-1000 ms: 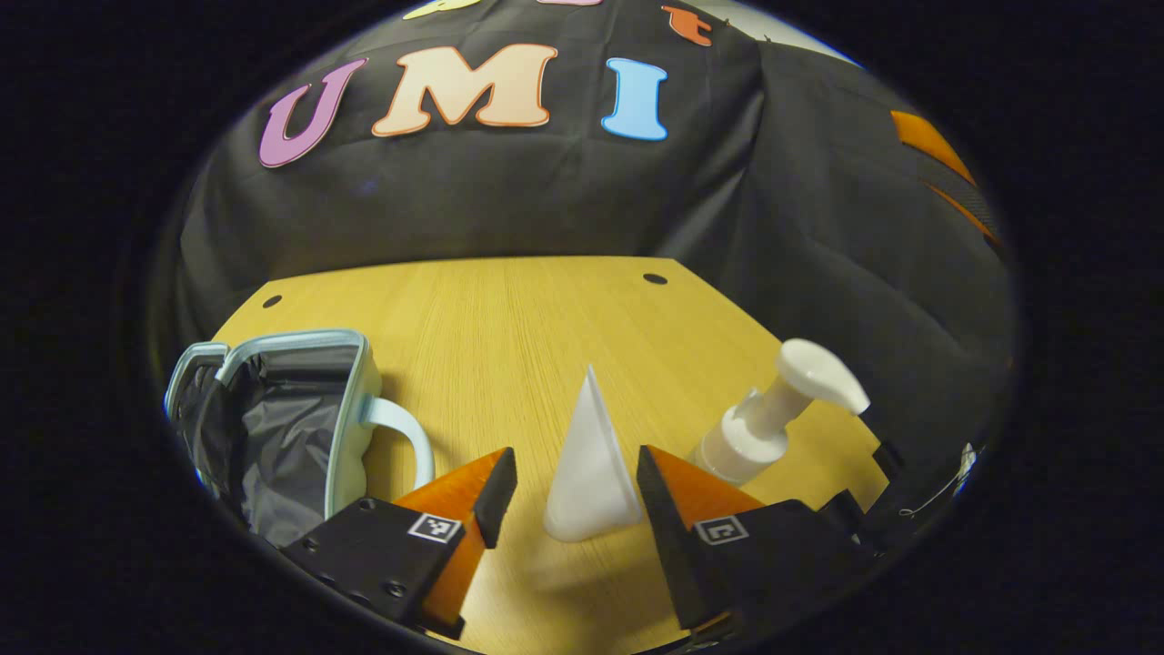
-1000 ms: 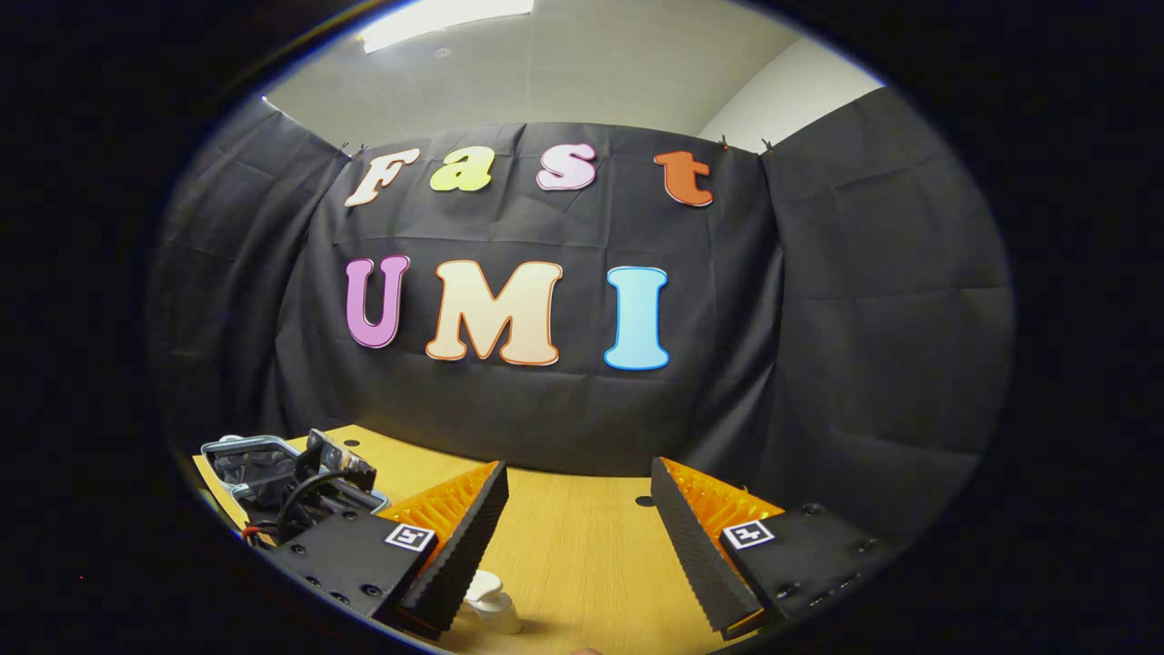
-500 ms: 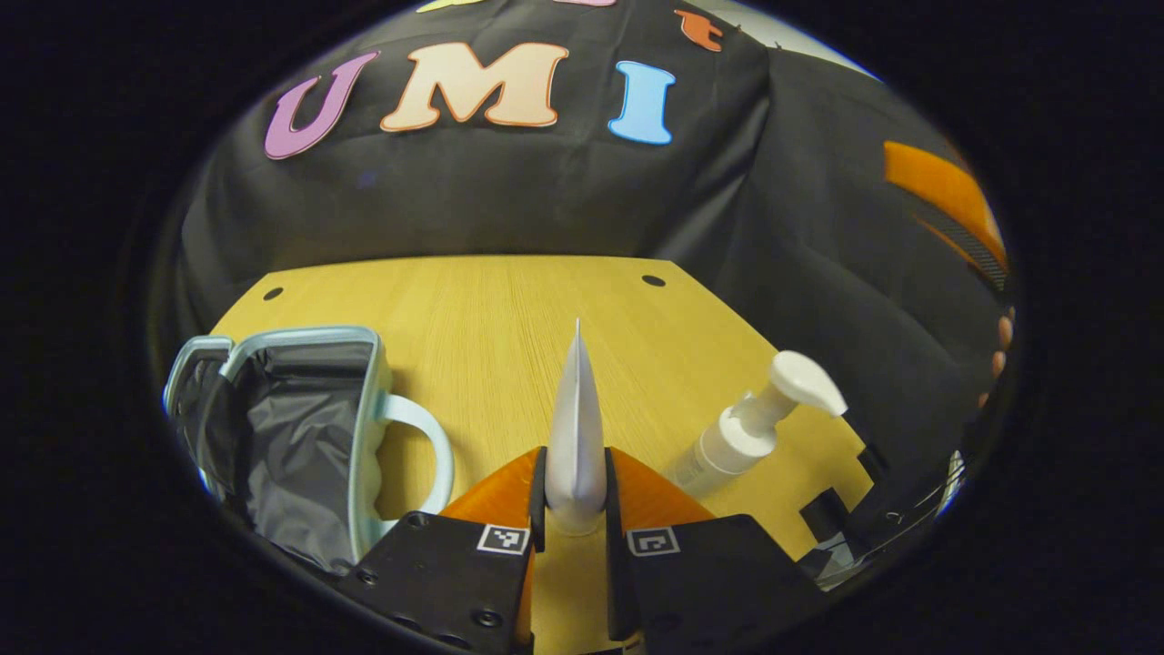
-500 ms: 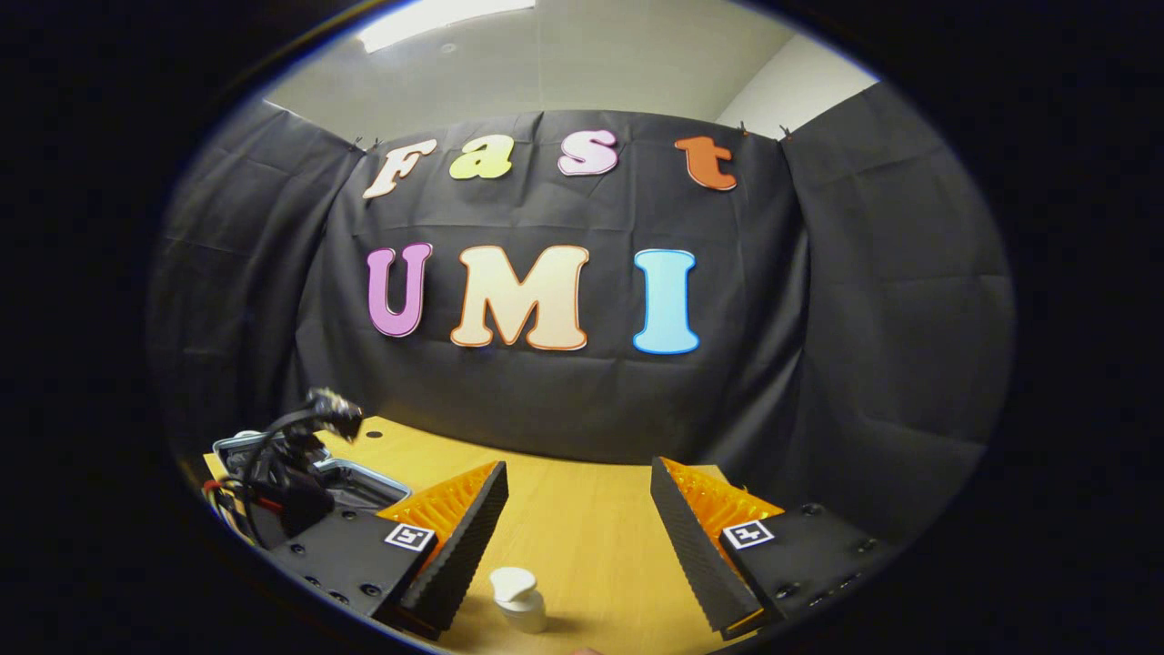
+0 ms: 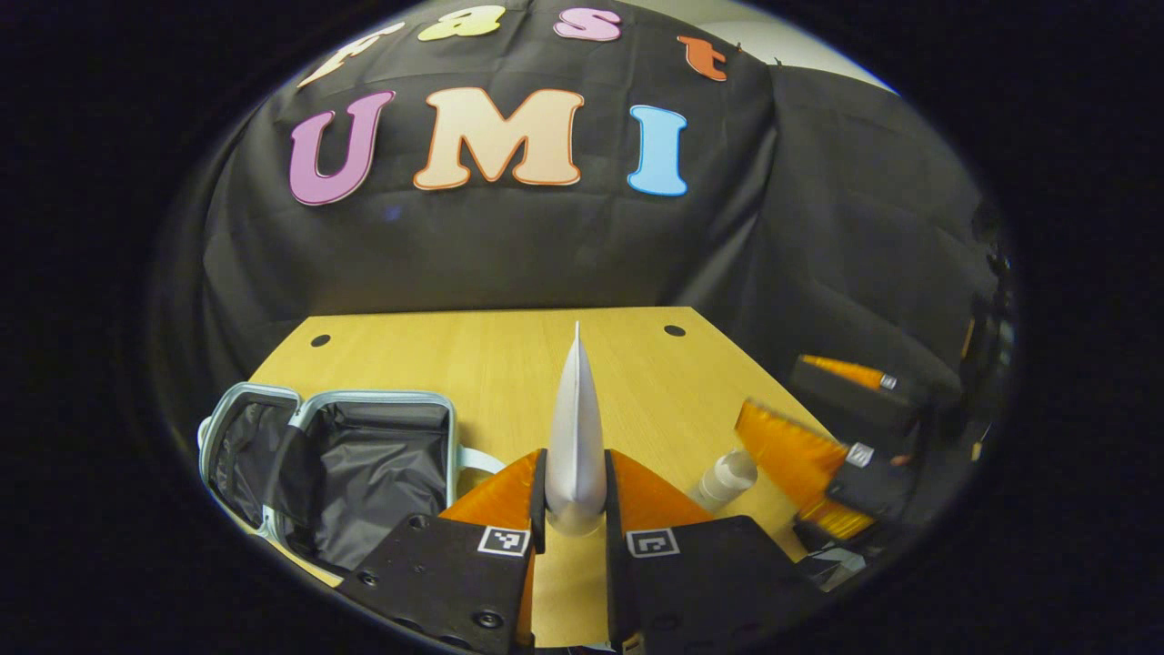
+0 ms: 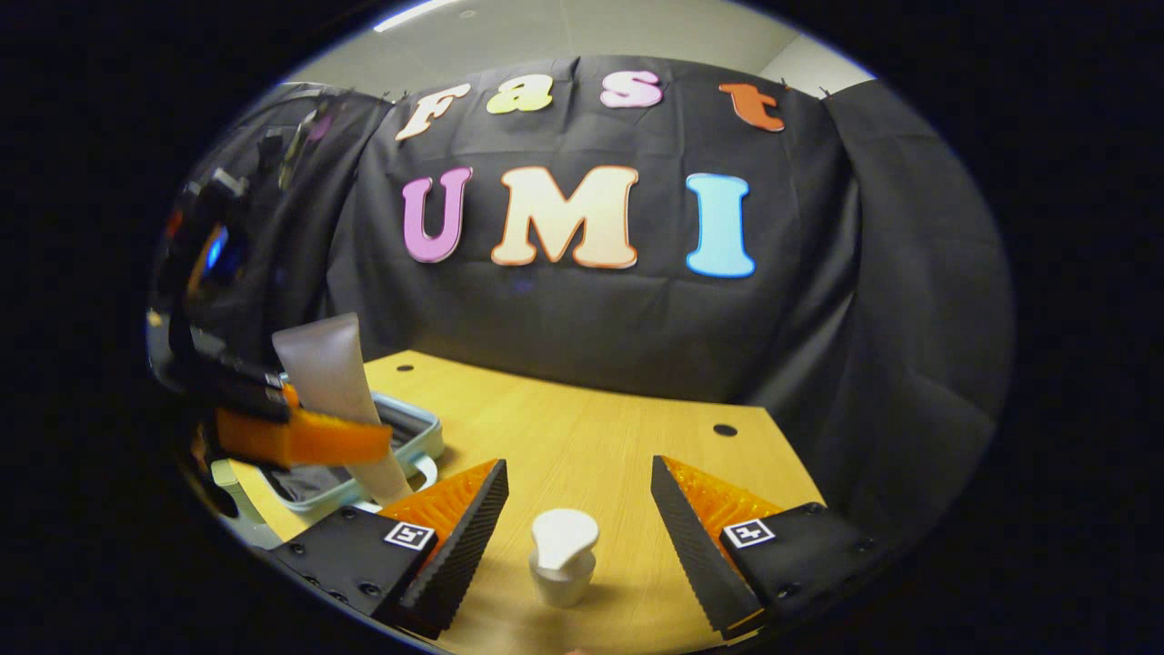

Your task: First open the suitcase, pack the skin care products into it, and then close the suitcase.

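A recording booth, black cloth walls (image 6: 864,300) hung on three sides, a bare wooden desk (image 6: 600,437), plain white ceiling (image 6: 582,27) above

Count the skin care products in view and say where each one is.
2. A tube is clamped in the left gripper, lifted beside the open suitcase. A pump bottle stands on the table between the right gripper's open fingers. Others may be hidden.

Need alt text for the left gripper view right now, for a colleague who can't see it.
The left tongs are shut on a white tube that points up and away above the wooden table. The open suitcase lies at lower left; the right tongs hover by a pump bottle.
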Action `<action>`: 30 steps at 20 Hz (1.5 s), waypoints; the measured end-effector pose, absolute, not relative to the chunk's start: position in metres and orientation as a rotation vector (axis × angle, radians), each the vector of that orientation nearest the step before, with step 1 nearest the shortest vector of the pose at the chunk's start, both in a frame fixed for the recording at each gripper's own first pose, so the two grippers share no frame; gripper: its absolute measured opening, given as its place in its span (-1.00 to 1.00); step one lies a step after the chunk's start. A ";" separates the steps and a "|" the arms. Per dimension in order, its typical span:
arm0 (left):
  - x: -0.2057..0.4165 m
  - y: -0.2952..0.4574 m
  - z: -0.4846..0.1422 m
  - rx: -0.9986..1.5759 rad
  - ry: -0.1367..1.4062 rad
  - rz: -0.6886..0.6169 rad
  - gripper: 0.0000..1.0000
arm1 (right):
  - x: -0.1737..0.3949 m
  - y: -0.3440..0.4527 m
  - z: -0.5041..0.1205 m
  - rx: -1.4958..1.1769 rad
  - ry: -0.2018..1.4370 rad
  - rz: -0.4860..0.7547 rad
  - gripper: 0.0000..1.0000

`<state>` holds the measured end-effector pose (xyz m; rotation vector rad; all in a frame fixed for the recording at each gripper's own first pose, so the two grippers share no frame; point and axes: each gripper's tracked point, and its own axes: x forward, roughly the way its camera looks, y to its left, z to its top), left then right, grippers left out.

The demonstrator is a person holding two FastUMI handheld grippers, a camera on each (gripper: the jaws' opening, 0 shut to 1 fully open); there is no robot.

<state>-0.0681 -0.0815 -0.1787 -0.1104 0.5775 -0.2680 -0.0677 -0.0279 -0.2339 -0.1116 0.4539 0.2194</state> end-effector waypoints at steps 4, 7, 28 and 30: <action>-0.071 -0.069 -0.169 -0.100 0.567 -0.234 -0.51 | -0.085 -0.030 -0.290 -0.124 0.574 0.238 0.99; -0.077 -0.059 -0.170 -0.088 0.575 -0.207 -0.51 | -0.097 -0.034 -0.325 -0.119 0.658 0.242 0.96; -0.109 0.127 -0.294 -0.014 1.041 0.008 -0.51 | -0.099 0.043 -0.258 0.032 0.706 0.320 0.11; -0.108 0.131 -0.308 -0.026 1.071 -0.006 -0.46 | -0.101 0.055 -0.248 0.044 0.703 0.325 0.12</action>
